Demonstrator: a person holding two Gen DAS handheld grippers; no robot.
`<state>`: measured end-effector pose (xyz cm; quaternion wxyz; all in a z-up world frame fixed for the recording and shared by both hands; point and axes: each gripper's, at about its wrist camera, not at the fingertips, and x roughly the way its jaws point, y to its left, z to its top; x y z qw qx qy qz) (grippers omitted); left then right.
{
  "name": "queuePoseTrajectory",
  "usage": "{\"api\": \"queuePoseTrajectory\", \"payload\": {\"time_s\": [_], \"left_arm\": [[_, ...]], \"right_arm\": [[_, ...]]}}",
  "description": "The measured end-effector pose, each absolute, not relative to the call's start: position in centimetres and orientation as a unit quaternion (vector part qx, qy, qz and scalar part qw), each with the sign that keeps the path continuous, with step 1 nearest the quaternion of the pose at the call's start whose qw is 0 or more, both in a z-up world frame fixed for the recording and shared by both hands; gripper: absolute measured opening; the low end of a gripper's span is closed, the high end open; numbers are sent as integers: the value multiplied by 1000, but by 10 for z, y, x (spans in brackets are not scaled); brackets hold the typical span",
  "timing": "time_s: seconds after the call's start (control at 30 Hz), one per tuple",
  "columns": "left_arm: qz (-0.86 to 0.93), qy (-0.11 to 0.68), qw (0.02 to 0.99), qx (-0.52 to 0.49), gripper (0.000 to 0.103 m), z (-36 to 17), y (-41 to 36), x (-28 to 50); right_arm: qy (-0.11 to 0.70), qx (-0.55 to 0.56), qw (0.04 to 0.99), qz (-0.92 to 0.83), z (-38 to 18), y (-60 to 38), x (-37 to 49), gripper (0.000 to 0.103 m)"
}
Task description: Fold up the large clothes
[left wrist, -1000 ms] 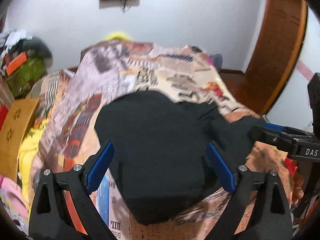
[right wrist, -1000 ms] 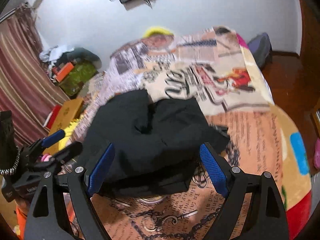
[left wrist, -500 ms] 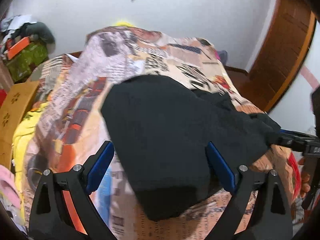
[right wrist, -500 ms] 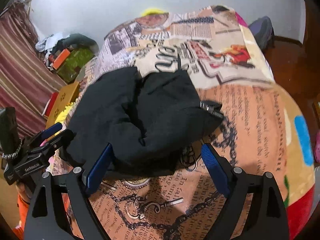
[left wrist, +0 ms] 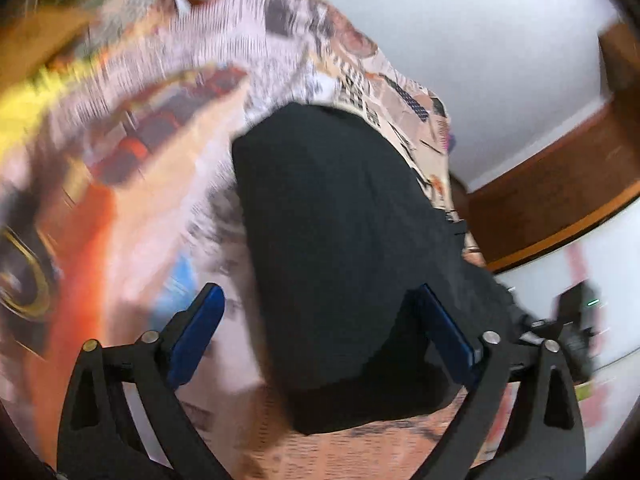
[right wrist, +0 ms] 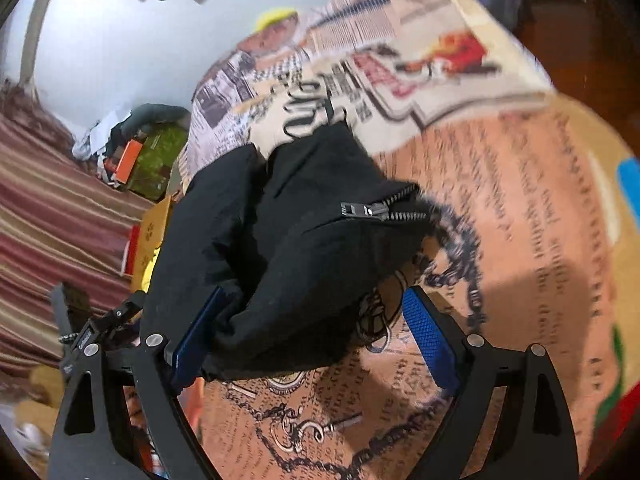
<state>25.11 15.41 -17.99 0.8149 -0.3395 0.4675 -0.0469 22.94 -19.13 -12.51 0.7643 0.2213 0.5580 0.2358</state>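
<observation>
A black garment [left wrist: 344,248] lies bunched on a bed covered by a newspaper-print blanket [left wrist: 160,184]. In the right wrist view the black garment [right wrist: 280,248] shows a silver zipper [right wrist: 380,210] near its right edge. My left gripper [left wrist: 324,332] is open, its blue pads on either side of the garment's near end, holding nothing. My right gripper [right wrist: 316,332] is open, with the near fold of the garment lying between its fingers; the left pad [right wrist: 196,332] touches the cloth. The left gripper also shows in the right wrist view [right wrist: 100,328], at the garment's left side.
The blanket [right wrist: 520,200] spreads far to the right of the garment. A striped curtain [right wrist: 52,216], a cardboard box [right wrist: 154,228] and piled things [right wrist: 140,152] stand left of the bed. A wooden door frame [left wrist: 560,200] is at the right. A white wall lies behind.
Both grippers have moved in closer to the black garment and tilted, so the views rotated and blurred. The garment's near fold now lies between the right gripper's open fingers.
</observation>
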Motion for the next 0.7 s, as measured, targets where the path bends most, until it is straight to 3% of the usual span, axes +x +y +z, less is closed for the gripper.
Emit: {"api": "queuePoseTrajectory", "payload": {"time_s": [0.27,0.4,0.5,0.6,0.7], "left_arm": [[-106,486,714,-493,103,-235,160,275],[-111,490,708,-496,103,-238,159,282],[-111,497,705,-493,103,-237,156,287],[-106,497,716,-478,101,-228,154,290],[-99,493,743,-443,95,-211,151,291]], "right_arm": [[585,244,733,247,-149,-180,250,88],[587,249,724,262,-152,-173,256,87],[597,255,713,263,-156,-170,260,72],[612,245,709,250,-157,-165,262,38],[620,247,701,251,-153,-165,262,26]]}}
